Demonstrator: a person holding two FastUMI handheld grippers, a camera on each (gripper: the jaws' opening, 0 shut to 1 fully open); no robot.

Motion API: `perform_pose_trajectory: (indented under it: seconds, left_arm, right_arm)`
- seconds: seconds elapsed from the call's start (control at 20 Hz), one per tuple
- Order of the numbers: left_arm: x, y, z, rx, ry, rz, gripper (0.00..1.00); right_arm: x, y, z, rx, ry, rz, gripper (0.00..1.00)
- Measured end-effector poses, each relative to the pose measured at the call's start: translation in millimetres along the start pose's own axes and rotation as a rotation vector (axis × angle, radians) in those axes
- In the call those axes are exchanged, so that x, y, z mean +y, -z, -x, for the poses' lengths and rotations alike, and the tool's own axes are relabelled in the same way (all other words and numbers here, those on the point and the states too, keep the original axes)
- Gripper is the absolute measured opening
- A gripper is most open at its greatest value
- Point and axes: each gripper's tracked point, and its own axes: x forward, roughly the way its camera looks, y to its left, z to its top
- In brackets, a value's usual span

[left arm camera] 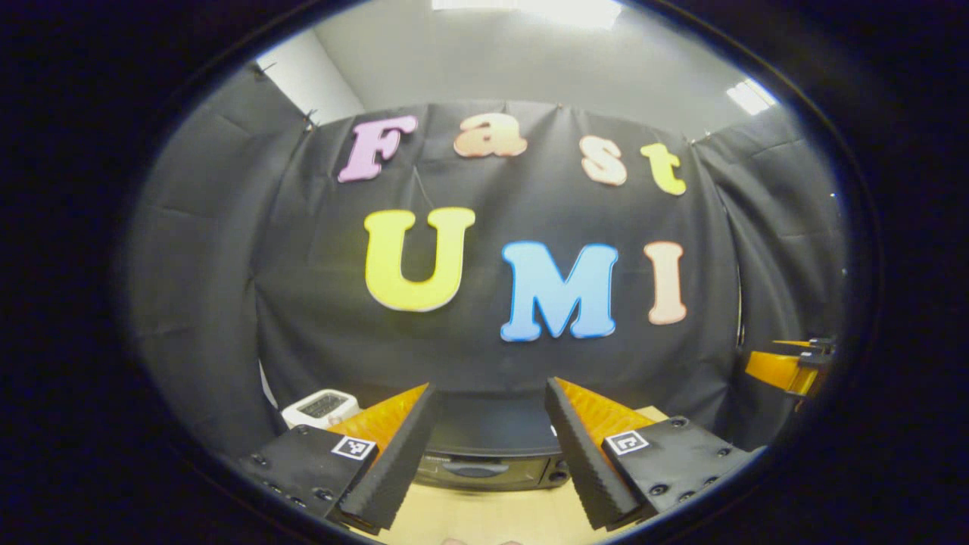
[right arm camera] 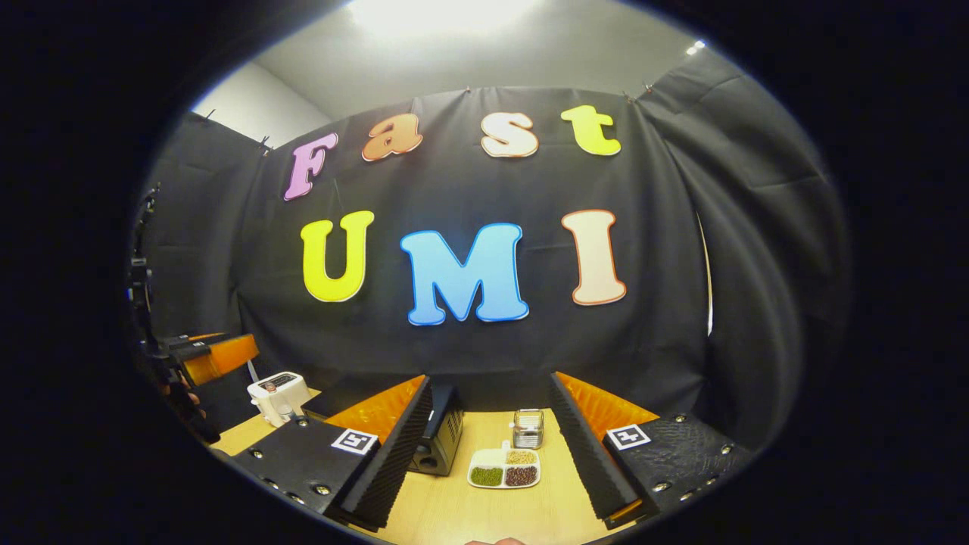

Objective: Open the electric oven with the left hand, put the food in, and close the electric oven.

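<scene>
**Oven not opened yet, both grippers held high and empty**

Ribbed black foam pads (left arm camera: 394,454) on orange wedge fingers are seen nearest the lens in the left gripper view, spread wide with nothing held between them. Framed in that gap, the black boxy electric oven (left arm camera: 484,465) is sat on the pale wooden table (left arm camera: 484,518), door closed, glossy front with a curved handle. Same story for the right gripper (right arm camera: 484,446): jaws wide apart, nothing gripped.

Food is laid out in a white three-compartment plastic tray (right arm camera: 504,468), green, brown and tan grains, just in front of a small glass jar (right arm camera: 528,428), right of the oven. A white toaster-looking appliance (right arm camera: 278,393) is parked on the oven's far side.

Risk-wise: that slick handle could be slipped off by foam pads, and the light oven probably gets dragged forward. Loose grains would be spilled if the shallow tray is tilted.
</scene>
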Motion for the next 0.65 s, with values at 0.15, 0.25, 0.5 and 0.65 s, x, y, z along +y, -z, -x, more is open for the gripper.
perform_pose_trajectory:
  seconds: [0.15,0.25,0.5,0.65]
  left_arm:
    - [-6.1,-17.6,14.9,-0.039,0.002,-0.023,0.99]
    - [-5.4,-22.6,20.6,-0.046,0.015,-0.036,0.99]
    - [2.3,-22.1,20.5,-0.037,0.068,-0.015,0.99]
    - [15.2,-17.7,18.8,-0.029,0.086,0.01,0.99]
  right_arm:
    - [7.6,-14.5,2.4,-0.038,-0.021,0.003,0.94]
    - [14.1,-18.3,4.0,-0.046,-0.019,0.001,0.94]
    - [29.3,-28.6,14.6,-0.06,0.03,-0.008,0.94]
    - [40.6,-30.3,21.8,-0.062,0.046,-0.009,0.94]
